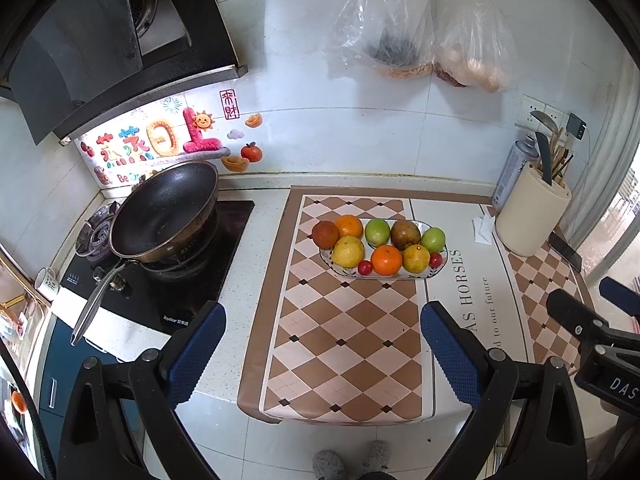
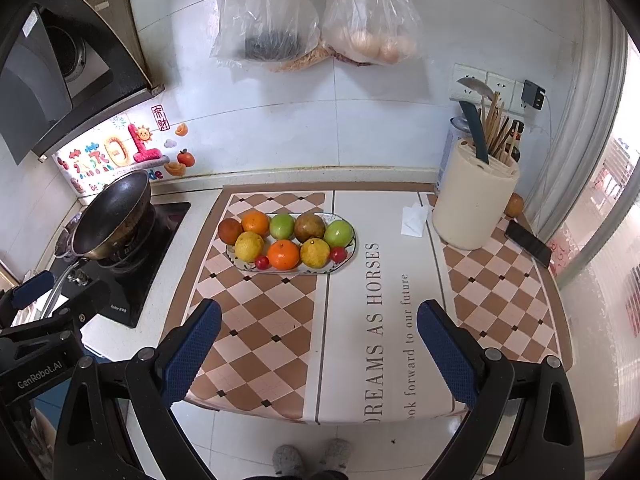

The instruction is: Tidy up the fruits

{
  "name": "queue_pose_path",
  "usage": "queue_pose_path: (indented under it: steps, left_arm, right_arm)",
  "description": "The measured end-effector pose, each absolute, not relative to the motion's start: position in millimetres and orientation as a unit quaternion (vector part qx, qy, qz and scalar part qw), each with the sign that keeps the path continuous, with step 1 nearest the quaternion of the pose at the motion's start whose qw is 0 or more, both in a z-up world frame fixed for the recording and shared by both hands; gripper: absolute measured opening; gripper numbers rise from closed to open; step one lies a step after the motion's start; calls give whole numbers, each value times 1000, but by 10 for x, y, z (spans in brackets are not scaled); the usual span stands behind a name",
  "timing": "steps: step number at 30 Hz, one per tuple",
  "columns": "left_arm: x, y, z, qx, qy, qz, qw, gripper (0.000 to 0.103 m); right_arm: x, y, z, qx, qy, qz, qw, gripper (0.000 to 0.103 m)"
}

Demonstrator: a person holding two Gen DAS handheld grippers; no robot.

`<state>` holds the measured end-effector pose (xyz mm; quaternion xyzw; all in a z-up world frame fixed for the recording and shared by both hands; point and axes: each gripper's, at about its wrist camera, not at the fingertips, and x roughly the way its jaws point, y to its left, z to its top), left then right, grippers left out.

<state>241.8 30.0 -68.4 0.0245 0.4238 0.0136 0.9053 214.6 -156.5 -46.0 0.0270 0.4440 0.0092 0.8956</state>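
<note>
Both blue-padded grippers, left (image 1: 322, 344) and right (image 2: 319, 340), hang spread wide and empty over the checkered mat (image 2: 264, 320). The fruit-loaded white oval ceramic plate (image 2: 240, 265) sits at 12 o'clock, well apart from the fingers.

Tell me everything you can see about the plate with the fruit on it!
The plate is a long white oval with small dark marks on its rim, probably ceramic. It lies flat on the checkered mat and is full: two rows of round fruits, orange, green, yellow and brownish, plus two small red ones in front. Neither gripper touches it.
</note>
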Motion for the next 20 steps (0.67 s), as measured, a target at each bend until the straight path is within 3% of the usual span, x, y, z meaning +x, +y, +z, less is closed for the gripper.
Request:
queue_pose_path:
  steps: [20]
  left_arm:
    - [2346, 340, -718, 23, 416, 18, 909, 100]
  right_arm:
    - [2129, -1582, -461, 28, 442, 6, 897, 103]
